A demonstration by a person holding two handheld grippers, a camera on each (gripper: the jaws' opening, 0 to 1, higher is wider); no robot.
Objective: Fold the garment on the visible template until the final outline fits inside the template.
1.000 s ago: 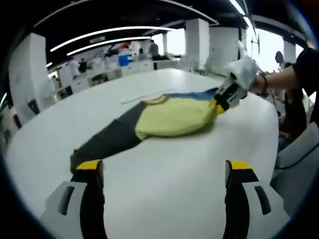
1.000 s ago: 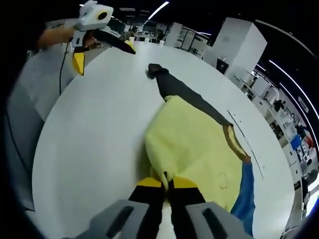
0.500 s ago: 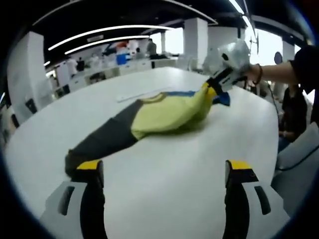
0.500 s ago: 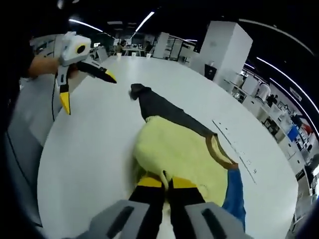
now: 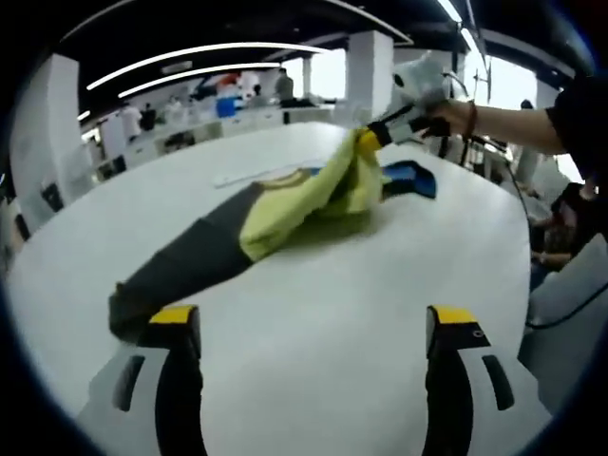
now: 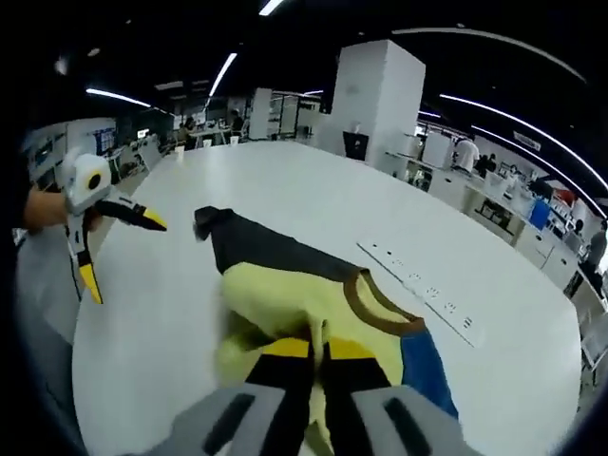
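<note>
Garment lies on the white round surface, near its middle: yellow body, brown collar, dark grey sleeve stretched flat toward the left tongs, blue sleeve on the far side. Yellow hem edge is lifted off the surface, bunched and hanging from the right tongs; the rest of the body and both sleeves rest on the surface. In the right gripper view the right tongs are closed on a pinch of yellow fabric, yellow tips pressed together with cloth between them. Blue sleeve just right of the jaws, dark sleeve runs away toward the far edge. Left tongs open, jaws wide apart, hovering over bare surface just short of the dark sleeve's cuff, holding nothing; also seen in the right gripper view, held by a hand at the surface edge. Thin ruler-like marked strip lies flat beyond the collar, apart from the garment. Office background, pillars, ceiling lights, blurred.
</note>
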